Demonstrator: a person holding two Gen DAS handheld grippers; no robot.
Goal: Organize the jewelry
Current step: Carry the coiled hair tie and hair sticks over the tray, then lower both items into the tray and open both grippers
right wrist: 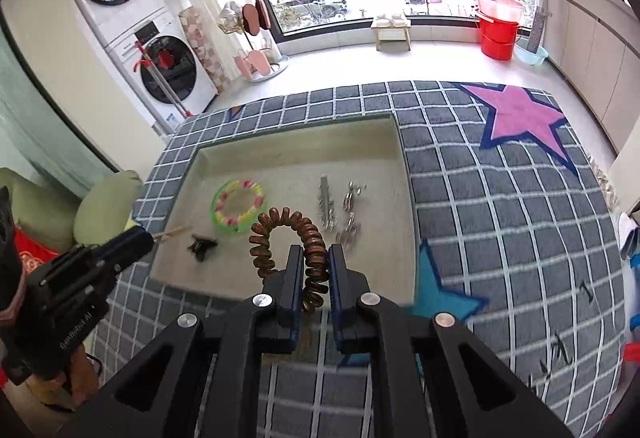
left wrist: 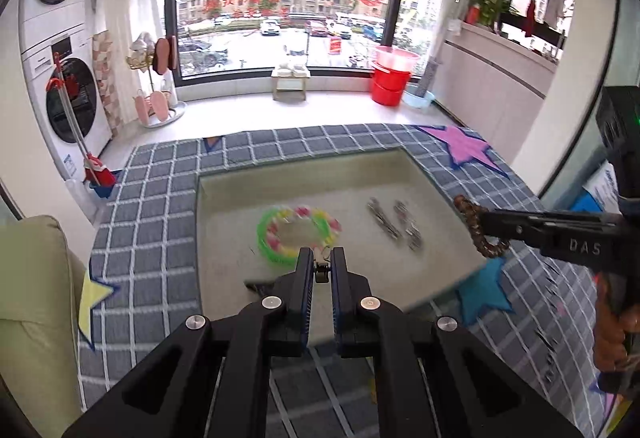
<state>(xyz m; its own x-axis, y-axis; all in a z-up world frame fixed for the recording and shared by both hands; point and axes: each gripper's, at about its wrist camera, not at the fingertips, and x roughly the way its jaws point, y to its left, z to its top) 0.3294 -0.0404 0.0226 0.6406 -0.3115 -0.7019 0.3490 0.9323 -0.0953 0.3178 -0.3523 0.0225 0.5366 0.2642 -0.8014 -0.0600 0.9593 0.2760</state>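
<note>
A beige tray (left wrist: 224,238) (right wrist: 360,142) lies on a grey checked rug. In it lie a green beaded bracelet (left wrist: 298,234) (right wrist: 238,206), silver clips (left wrist: 394,224) (right wrist: 328,204) and a black claw clip (right wrist: 202,247). My right gripper (right wrist: 315,258) is shut on a brown spiral hair tie (right wrist: 288,238) above the tray's near edge; it also shows in the left wrist view (left wrist: 478,228). My left gripper (left wrist: 321,258) is shut on a small thin clip (left wrist: 321,270), seen as a tan stick (right wrist: 174,232) at its tip in the right wrist view.
The rug (left wrist: 160,206) has pink (right wrist: 520,118) and blue (right wrist: 444,302) stars. A green cushion (left wrist: 36,298) lies at the left. Stacked washing machines (left wrist: 68,78), a stool (left wrist: 290,78) and red buckets (left wrist: 390,78) stand by the window.
</note>
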